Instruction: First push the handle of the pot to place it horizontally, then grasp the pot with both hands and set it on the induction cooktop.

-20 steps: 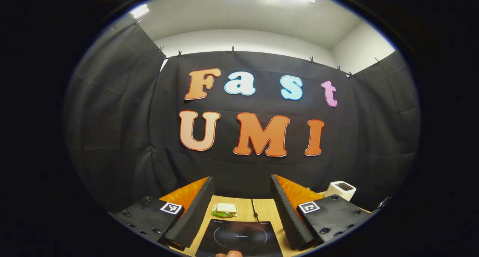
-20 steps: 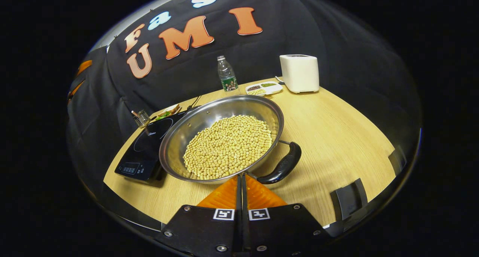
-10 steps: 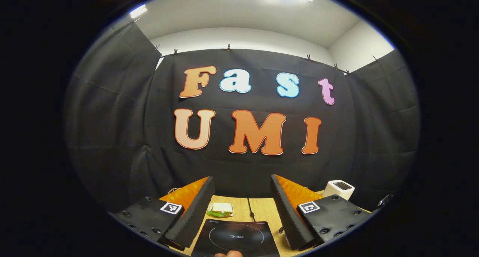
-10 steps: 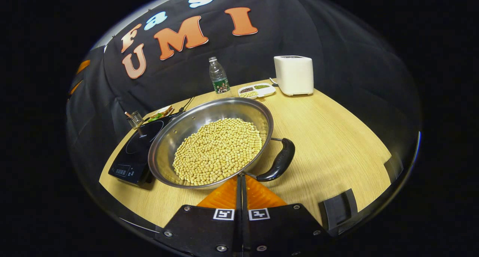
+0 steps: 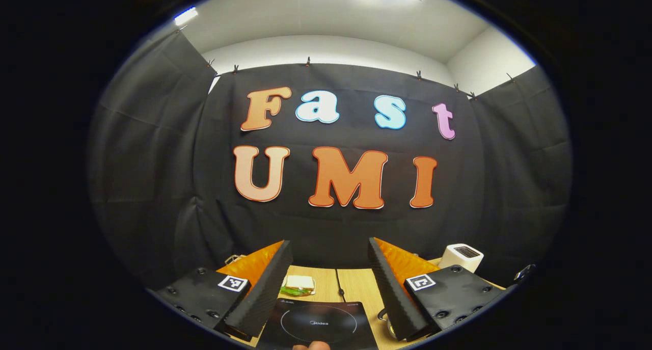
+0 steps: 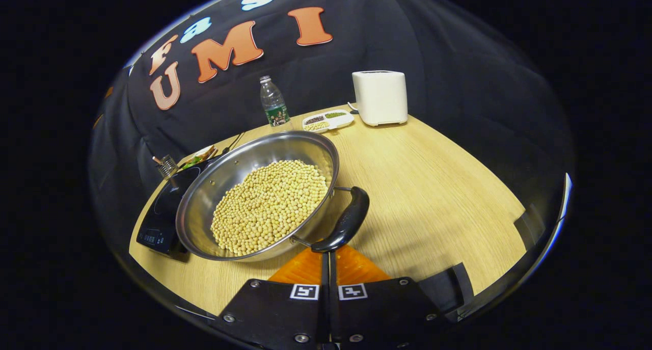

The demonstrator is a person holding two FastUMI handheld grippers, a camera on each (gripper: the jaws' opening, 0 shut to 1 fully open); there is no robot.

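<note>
In the right gripper view a steel pot [image 6: 204,197] full of yellow beans stands on the wooden table [image 6: 433,187], right beside the black induction cooktop [image 6: 158,217]. Its black handle [image 6: 346,221] sticks out on the pot's right side and runs at a slant toward me. My right gripper [image 6: 326,254] is shut and holds nothing, its tips right at the handle's near end. In the left gripper view my left gripper [image 5: 328,243] is open above the cooktop [image 5: 316,324], with nothing between its fingers.
At the back of the table stand a water bottle [image 6: 272,103], a white toaster [image 6: 379,98] and a small divided tray [image 6: 328,120]. A plate of food [image 6: 198,156] lies behind the cooktop. A sandwich [image 5: 298,285] and a cable [image 5: 340,289] lie beyond the cooktop.
The pot and its handle have slid left in the right gripper view, and the handle's near end now meets my shut right fingertips. The left gripper view has shifted slightly.
</note>
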